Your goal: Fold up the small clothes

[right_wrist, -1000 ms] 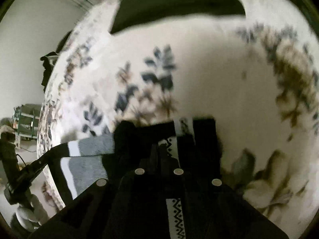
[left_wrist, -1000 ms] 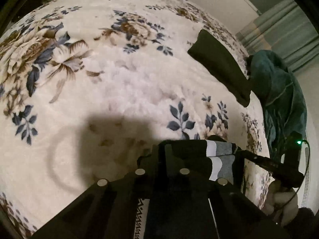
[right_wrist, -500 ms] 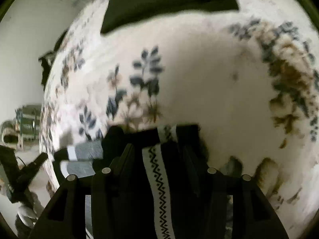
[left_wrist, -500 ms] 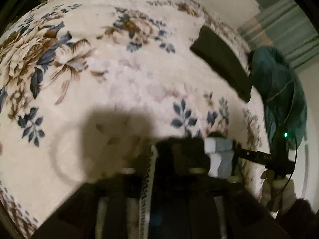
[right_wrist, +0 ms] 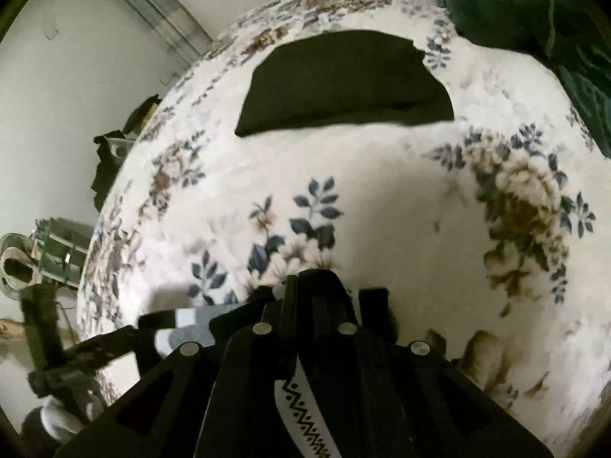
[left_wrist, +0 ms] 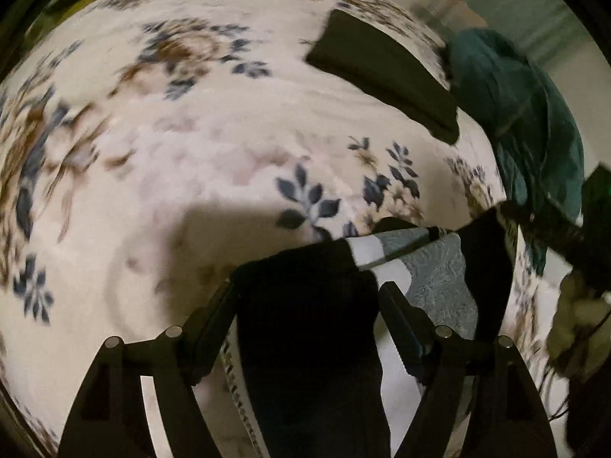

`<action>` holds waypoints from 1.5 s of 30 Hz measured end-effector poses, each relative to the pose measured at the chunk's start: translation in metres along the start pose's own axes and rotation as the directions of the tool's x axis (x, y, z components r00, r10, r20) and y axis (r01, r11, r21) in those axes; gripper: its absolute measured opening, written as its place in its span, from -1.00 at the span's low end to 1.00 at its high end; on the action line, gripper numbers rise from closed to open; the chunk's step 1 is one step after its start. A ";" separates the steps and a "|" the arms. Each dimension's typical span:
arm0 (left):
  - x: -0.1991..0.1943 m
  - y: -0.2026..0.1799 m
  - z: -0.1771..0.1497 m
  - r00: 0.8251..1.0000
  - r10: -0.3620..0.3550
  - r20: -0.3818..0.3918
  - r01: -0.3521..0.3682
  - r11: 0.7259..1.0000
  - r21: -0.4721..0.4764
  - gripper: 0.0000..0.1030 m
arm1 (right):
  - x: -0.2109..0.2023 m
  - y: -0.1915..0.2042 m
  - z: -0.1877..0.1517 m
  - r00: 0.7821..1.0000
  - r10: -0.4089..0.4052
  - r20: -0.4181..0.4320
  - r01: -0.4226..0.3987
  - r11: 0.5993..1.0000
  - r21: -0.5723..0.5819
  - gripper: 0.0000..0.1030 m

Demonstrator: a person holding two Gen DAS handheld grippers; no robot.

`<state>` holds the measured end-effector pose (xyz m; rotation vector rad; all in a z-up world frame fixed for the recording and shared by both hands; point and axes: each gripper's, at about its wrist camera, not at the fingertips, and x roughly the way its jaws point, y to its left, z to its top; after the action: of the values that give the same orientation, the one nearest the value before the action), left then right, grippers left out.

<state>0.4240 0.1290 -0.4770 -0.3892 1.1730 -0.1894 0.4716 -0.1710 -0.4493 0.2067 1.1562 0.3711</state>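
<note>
The left hand-held gripper [left_wrist: 307, 301] was over the floral blanket [left_wrist: 191, 160] on the bed, its jaws opening and standing wide apart. Between them lay the black part of a sock [left_wrist: 305, 324], which filled the gap from finger to finger; whether the pads touched it could not be told. The sock's grey and white striped part [left_wrist: 431, 263] ran off to the right, where the other hand-held gripper came into the left wrist view as a dark bar at the sock's black far end.

The right hand-held gripper [right_wrist: 320, 286] had its jaws pressed together. Black cloth of the sock [right_wrist: 370, 305] showed just beside its tips, but whether they pinched it could not be told. A white strip with a black zigzag pattern [right_wrist: 301, 416] showed between the fingers near the camera. In the right wrist view the striped part [right_wrist: 187, 328] lay to the left on the blanket [right_wrist: 401, 191].

Farther up the bed a folded black garment [right_wrist: 343, 80] lay flat, well apart from the sock. A dark green cloth [left_wrist: 511, 107] was heaped at the bed's edge near it.
</note>
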 end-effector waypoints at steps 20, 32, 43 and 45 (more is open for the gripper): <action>0.022 -0.026 0.009 0.991 -0.045 -0.125 0.078 0.957 0.279 -0.97 | -0.036 0.022 0.012 0.993 0.110 0.031 -0.109 0.994 -0.031 -0.90; 0.061 -0.020 0.039 0.993 0.051 -0.107 -0.023 0.969 0.247 -0.97 | 0.018 -0.013 0.011 0.998 -0.061 -0.026 0.061 0.998 0.028 -0.90; 0.062 -0.014 0.037 0.991 0.040 -0.129 -0.014 0.981 0.194 -0.97 | 0.082 -0.097 -0.004 0.944 0.046 -0.328 0.058 0.952 0.301 0.15; 0.060 -0.010 0.035 0.991 0.033 -0.128 -0.010 0.984 0.175 -0.97 | 0.058 -0.116 -0.026 0.935 0.125 -0.331 0.011 0.924 0.382 0.18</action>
<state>0.4796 0.1063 -0.5127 -0.2120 1.2778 -0.3005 0.4887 -0.2564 -0.5493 0.5323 1.5764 0.2362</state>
